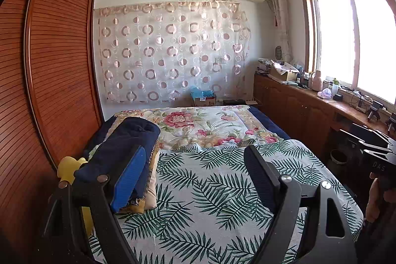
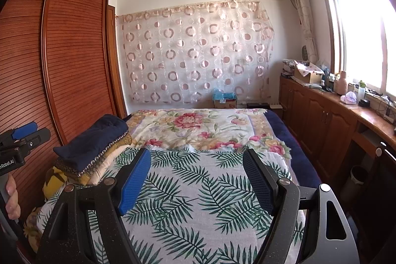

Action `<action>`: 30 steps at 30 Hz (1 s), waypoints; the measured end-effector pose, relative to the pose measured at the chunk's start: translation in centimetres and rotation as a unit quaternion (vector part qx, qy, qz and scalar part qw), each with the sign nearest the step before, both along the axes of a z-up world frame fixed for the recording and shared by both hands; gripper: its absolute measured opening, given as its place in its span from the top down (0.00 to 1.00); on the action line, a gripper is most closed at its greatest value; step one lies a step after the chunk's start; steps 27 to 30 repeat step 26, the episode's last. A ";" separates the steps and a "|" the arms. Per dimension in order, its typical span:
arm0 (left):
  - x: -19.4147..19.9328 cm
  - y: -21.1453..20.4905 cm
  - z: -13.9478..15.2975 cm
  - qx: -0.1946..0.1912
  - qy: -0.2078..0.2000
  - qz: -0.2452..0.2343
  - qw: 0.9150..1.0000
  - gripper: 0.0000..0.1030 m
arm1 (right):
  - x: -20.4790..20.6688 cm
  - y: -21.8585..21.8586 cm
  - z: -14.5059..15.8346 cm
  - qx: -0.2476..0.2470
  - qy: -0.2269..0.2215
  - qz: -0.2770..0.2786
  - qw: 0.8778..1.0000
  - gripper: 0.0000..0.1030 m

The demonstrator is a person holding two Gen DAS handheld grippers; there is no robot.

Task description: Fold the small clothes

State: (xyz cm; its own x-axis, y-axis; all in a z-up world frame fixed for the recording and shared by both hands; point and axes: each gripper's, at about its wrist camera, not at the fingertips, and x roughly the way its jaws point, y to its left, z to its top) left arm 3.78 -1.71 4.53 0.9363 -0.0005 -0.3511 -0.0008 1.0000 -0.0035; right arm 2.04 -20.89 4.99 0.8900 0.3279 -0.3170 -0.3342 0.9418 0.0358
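Observation:
A stack of folded clothes lies at the left side of the bed, with a navy piece (image 1: pixel 128 140) (image 2: pixel 94 140) on top and yellow patterned and cream pieces under it. My left gripper (image 1: pixel 195 150) is open over the palm-leaf sheet (image 1: pixel 210 202), and its left finger stands just in front of the stack. My right gripper (image 2: pixel 197 151) is open too, above the same sheet (image 2: pixel 198 202), to the right of the stack. Nothing sits between either pair of fingers. No loose garment shows on the sheet.
A floral quilt (image 2: pixel 198 125) covers the far half of the bed. A slatted wooden wardrobe (image 1: pixel 57 66) runs along the left. A low wooden cabinet (image 2: pixel 321 120) with clutter stands under the window on the right, with a bin (image 1: pixel 337 157) on the floor. A hand (image 2: pixel 11 199) holds the left gripper's handle.

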 end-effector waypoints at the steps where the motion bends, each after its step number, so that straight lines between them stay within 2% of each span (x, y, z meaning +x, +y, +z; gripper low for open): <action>1: 0.0 0.0 0.0 0.000 0.000 0.000 1.000 0.20 | 0.0 -0.1 0.0 0.000 0.000 0.001 1.000 0.24; 30: 0.0 0.0 -0.1 0.000 0.000 0.001 1.000 0.20 | 0.2 -0.5 -0.1 -0.001 -0.001 0.003 1.000 0.24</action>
